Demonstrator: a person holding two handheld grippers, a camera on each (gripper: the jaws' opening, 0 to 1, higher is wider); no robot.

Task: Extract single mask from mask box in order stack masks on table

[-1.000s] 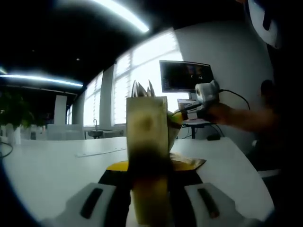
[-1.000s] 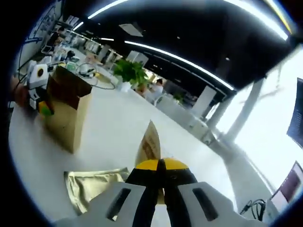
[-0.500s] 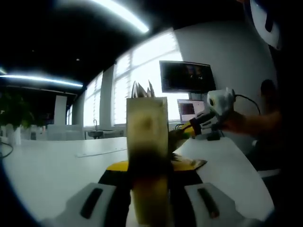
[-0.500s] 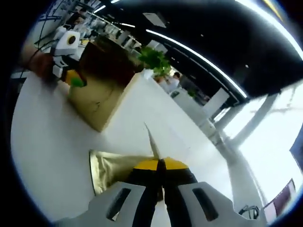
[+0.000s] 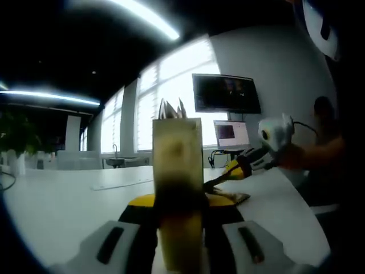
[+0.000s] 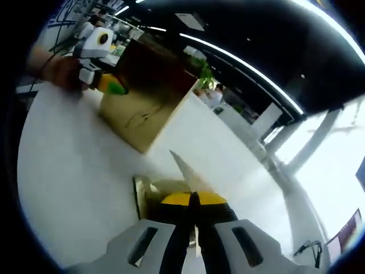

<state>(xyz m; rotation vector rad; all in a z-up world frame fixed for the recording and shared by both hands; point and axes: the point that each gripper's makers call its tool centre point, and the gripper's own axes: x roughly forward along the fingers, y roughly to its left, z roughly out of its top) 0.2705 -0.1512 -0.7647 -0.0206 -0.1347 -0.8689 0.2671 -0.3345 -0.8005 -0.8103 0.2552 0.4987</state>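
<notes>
Standing upright on the bench [image 5: 63,200] between the jaws of the left tongs [image 5: 178,228] in the left gripper view: the mask box [image 5: 177,171], with masks [image 5: 171,107] sticking out of its top. Reaching in from the right of that box, low over a mask stack [image 5: 228,197] lying on the bench just behind it: the right tongs [image 5: 214,184], with a monitor [image 5: 225,93] sitting farther back. In the right gripper view, lying just ahead of the right tongs [image 6: 194,200]: the mask stack [image 6: 154,191], with the mask box [image 6: 145,97] resting beyond it and the left tongs [image 6: 111,85] touching its left side.
</notes>
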